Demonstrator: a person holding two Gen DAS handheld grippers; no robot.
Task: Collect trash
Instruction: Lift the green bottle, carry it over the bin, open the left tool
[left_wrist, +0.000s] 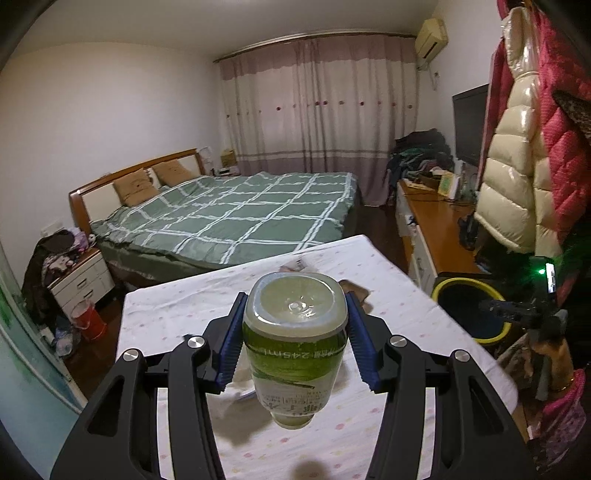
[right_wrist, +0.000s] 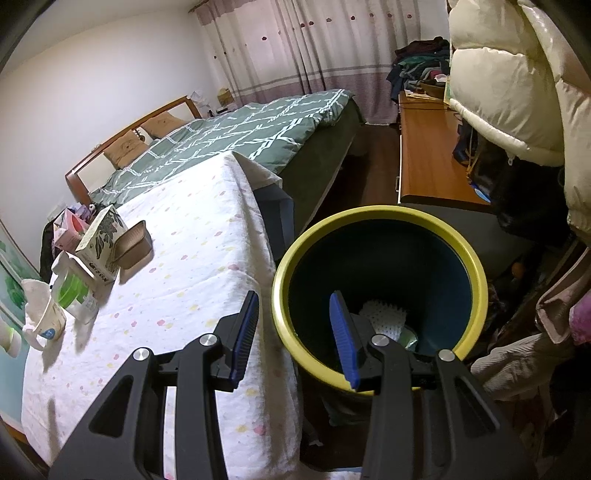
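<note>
The left gripper (left_wrist: 295, 347) pinches a clear plastic bottle with a green label (left_wrist: 295, 354) between its blue pads, base forward, above the white dotted tablecloth (left_wrist: 177, 306). The right gripper (right_wrist: 295, 336), jaws spread and empty, hangs at the rim of the yellow-rimmed dark bin (right_wrist: 476, 273).

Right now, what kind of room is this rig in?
A lived-in bedroom, most likely: a bed with a green checked quilt, a nightstand beside it, and closed curtains across the far wall.
</note>
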